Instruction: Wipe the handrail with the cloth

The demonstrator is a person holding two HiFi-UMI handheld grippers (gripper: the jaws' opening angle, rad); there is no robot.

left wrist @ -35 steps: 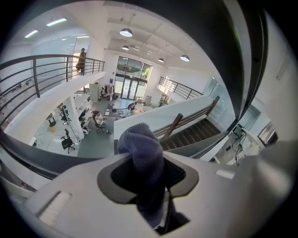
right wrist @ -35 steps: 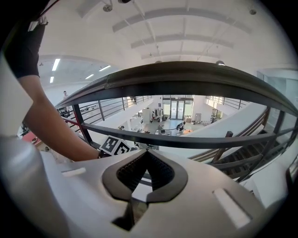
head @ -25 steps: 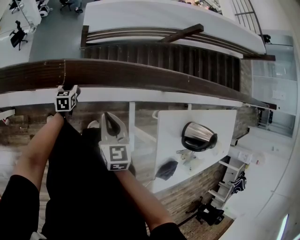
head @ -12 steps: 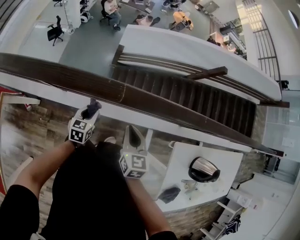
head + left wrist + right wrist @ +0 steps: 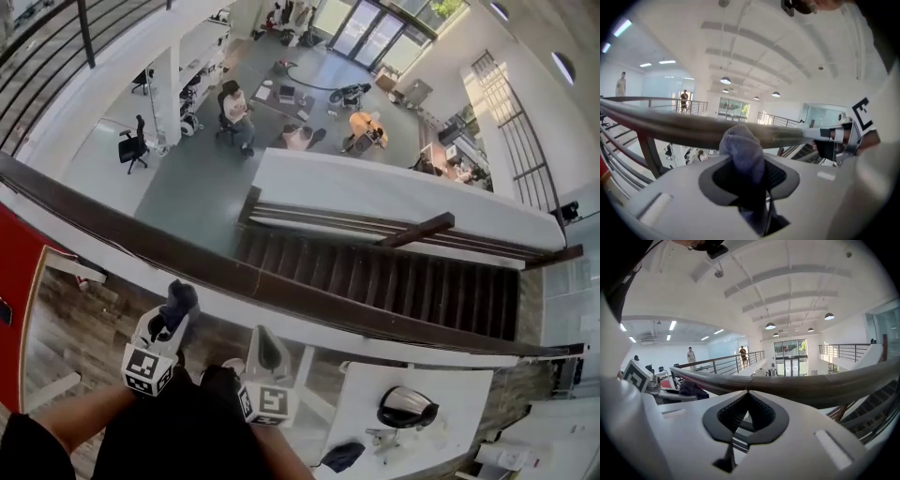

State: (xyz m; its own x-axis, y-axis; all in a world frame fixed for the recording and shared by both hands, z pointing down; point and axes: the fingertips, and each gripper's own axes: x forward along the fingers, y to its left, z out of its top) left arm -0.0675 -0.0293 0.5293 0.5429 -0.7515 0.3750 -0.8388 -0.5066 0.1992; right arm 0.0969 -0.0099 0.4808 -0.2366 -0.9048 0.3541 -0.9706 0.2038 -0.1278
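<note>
The left tongs [image 5: 175,306] are clamped shut on a bunched blue-grey cloth [image 5: 742,149], whose wad sticks out past the tips so that fabric, not plastic, meets the dark brown wooden handrail [image 5: 665,125]. The cloth sits at the rail's 6 o'clock edge; I cannot tell whether it touches. The right tongs [image 5: 747,393], at 4 o'clock of the left, are closed with nothing between them, probably just kept clear. Compared with half a second ago, both tongs sit lower in the head view and the rail runs higher across it.
</note>
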